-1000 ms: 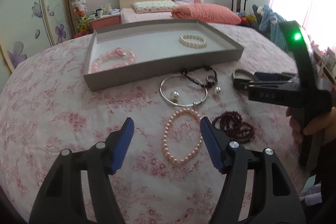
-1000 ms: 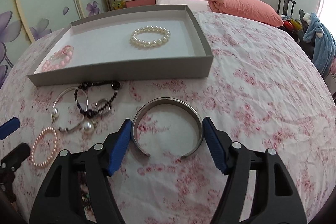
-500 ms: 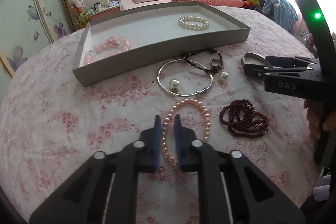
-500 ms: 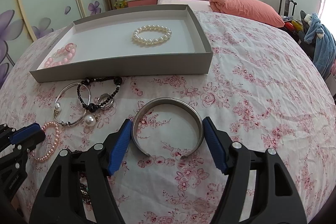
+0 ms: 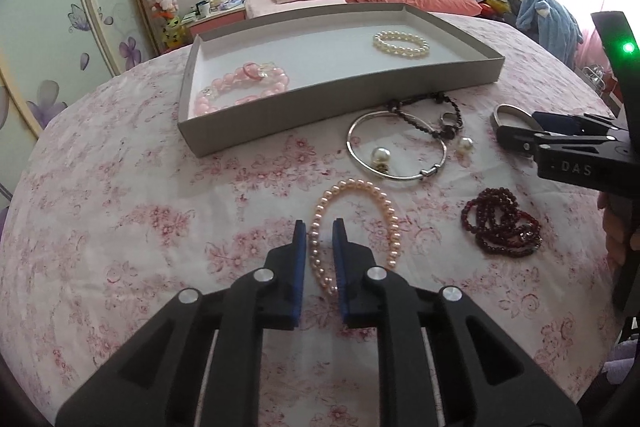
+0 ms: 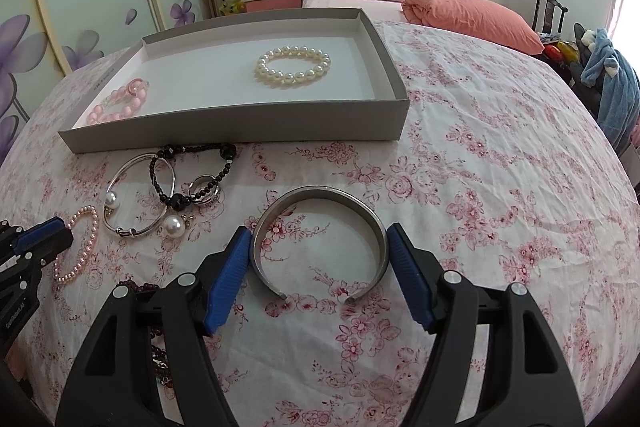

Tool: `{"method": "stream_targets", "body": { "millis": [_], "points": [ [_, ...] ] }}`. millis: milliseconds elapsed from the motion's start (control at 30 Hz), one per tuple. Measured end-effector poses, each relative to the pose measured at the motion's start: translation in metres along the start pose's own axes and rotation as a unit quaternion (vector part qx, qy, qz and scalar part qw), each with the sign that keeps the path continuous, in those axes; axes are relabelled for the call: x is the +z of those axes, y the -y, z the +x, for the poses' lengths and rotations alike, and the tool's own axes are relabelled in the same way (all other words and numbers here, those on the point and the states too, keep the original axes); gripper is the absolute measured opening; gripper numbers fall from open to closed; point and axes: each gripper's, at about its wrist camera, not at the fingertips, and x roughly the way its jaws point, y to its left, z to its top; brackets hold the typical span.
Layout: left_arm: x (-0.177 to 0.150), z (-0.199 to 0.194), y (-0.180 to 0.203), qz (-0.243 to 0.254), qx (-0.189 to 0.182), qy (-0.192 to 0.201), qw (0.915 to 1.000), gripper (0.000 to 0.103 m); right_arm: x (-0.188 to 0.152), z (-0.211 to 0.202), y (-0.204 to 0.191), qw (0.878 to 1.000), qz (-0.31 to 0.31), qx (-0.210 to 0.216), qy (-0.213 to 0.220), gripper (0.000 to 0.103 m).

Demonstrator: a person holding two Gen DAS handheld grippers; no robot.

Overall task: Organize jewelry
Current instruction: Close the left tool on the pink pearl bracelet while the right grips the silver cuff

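Your left gripper point(image 5: 320, 241) has just clenched on the near strand of the pink pearl bracelet point(image 5: 356, 227), at 6 o'clock from the tray point(image 5: 340, 99); its fingers are easing slightly apart. Your right gripper point(image 6: 318, 259) stays released around the silver cuff point(image 6: 320, 227).

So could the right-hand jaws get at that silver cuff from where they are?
Probably yes: the right gripper already straddles the silver cuff, one jaw on each side, with nothing lying between them on the cloth.
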Motion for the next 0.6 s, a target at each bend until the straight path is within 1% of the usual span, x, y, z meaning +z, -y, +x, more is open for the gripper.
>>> {"method": "stream_targets", "body": {
  "millis": [367, 433, 467, 500, 600],
  "points": [
    [-0.001, 0.001, 0.003, 0.007, -0.002, -0.002, 1.0, 0.015, 0.012, 0.004, 0.0, 1.0, -0.01, 0.003, -0.019, 0.071],
    [-0.002, 0.0, 0.005, 0.013, -0.003, -0.002, 0.9999, 0.011, 0.013, 0.005, 0.0, 1.0, -0.012, 0.004, -0.022, 0.071],
    [-0.002, 0.0, 0.006, 0.017, -0.004, -0.002, 0.9998, 0.009, 0.014, 0.005, 0.0, 1.0, -0.014, 0.005, -0.024, 0.068],
    [-0.003, -0.001, 0.007, 0.02, -0.003, -0.002, 0.9998, 0.007, 0.014, 0.004, 0.001, 1.0, -0.015, 0.008, -0.027, 0.068],
    [-0.003, -0.001, 0.007, 0.02, -0.003, -0.003, 0.9998, 0.007, 0.013, 0.003, 0.002, 0.999, -0.015, 0.009, -0.03, 0.068]
  ]
}}
